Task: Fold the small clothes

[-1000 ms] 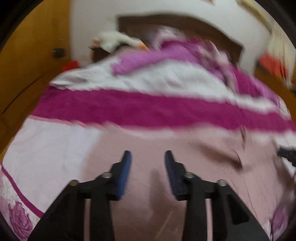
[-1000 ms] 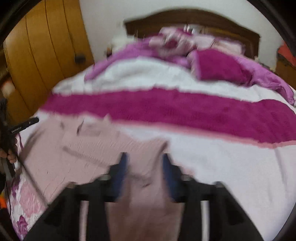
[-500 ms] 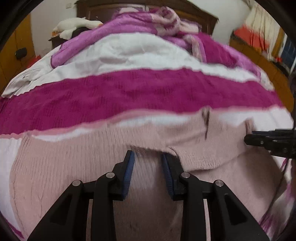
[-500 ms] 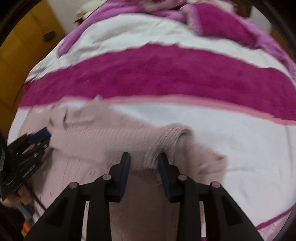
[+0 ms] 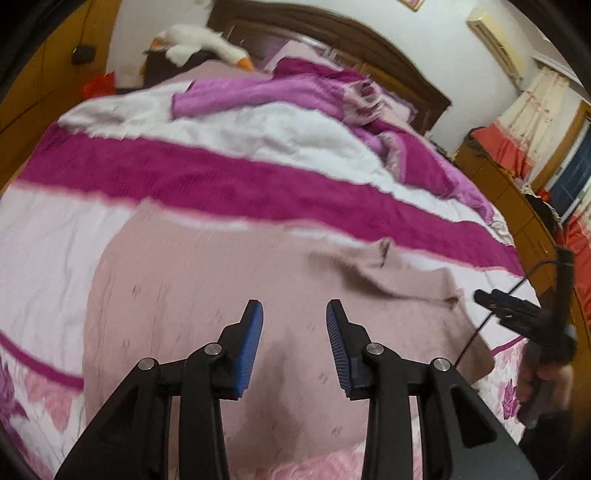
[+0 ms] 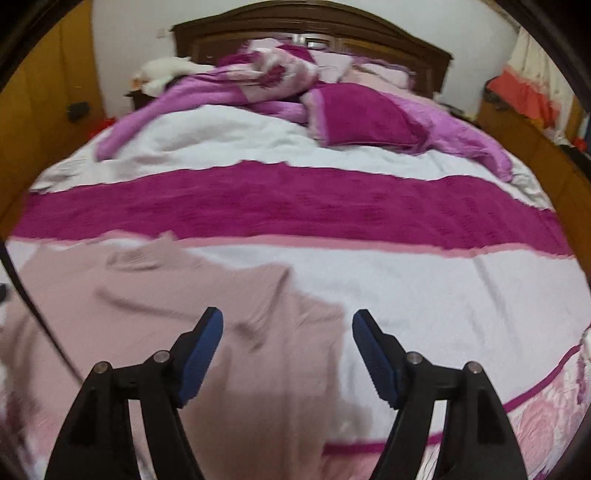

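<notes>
Lying flat on the bed [image 6: 424,295], pink knit garment [image 5: 207,295], far edge toward 12 o'clock. Left gripper [image 5: 294,314] above it, jaws opening, nothing between. Right gripper [image 6: 287,325] over its 3 o'clock edge, jaws opening wide, empty; bare bedspread beyond.

Surface: bed [image 6: 424,291] with a dark wooden headboard [image 6: 369,26].
Cover: white bedspread [image 6: 443,306] with a wide magenta band across it.
Near edge: pink knit garment [image 5: 229,295] spread flat.
Far end: rumpled purple blanket [image 6: 454,125], white plush toy [image 5: 199,38].
</notes>
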Action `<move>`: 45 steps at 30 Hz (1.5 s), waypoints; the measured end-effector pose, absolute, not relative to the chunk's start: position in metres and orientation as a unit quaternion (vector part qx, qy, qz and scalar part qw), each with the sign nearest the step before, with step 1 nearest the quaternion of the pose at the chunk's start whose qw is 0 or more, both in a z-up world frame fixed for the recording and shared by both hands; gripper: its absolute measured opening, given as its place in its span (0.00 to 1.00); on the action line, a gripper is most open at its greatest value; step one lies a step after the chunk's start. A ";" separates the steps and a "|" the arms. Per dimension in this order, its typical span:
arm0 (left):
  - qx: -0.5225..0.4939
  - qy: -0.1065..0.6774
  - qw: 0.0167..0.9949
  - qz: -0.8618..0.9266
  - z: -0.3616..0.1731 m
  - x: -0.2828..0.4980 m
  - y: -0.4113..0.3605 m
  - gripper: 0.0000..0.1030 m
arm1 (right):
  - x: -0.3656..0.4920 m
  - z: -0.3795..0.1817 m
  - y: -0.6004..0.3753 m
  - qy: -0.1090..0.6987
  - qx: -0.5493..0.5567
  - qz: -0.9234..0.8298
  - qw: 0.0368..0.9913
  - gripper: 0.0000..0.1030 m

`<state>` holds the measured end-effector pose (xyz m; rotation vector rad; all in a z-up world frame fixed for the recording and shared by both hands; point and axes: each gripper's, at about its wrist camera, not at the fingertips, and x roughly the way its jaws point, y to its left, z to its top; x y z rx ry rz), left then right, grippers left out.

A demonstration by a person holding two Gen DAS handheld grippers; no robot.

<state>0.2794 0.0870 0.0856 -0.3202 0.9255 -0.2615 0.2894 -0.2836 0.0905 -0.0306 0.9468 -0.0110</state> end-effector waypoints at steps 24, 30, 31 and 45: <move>-0.196 0.466 0.860 -0.073 0.035 0.205 0.136 0.12 | 0.321 0.094 -0.249 0.501 0.033 0.006 0.865 0.32; -0.206 0.465 0.857 -0.079 0.032 0.205 0.136 0.12 | 0.335 0.022 -0.231 0.618 0.027 0.013 0.785 0.32; -0.205 0.466 0.857 -0.081 0.032 0.207 0.136 0.12 | 0.340 0.020 -0.232 0.612 0.037 0.012 0.790 0.32; -0.228 0.441 0.865 -0.070 0.031 0.195 0.149 0.12 | 0.331 0.089 -0.211 0.444 -0.005 -0.020 0.896 0.45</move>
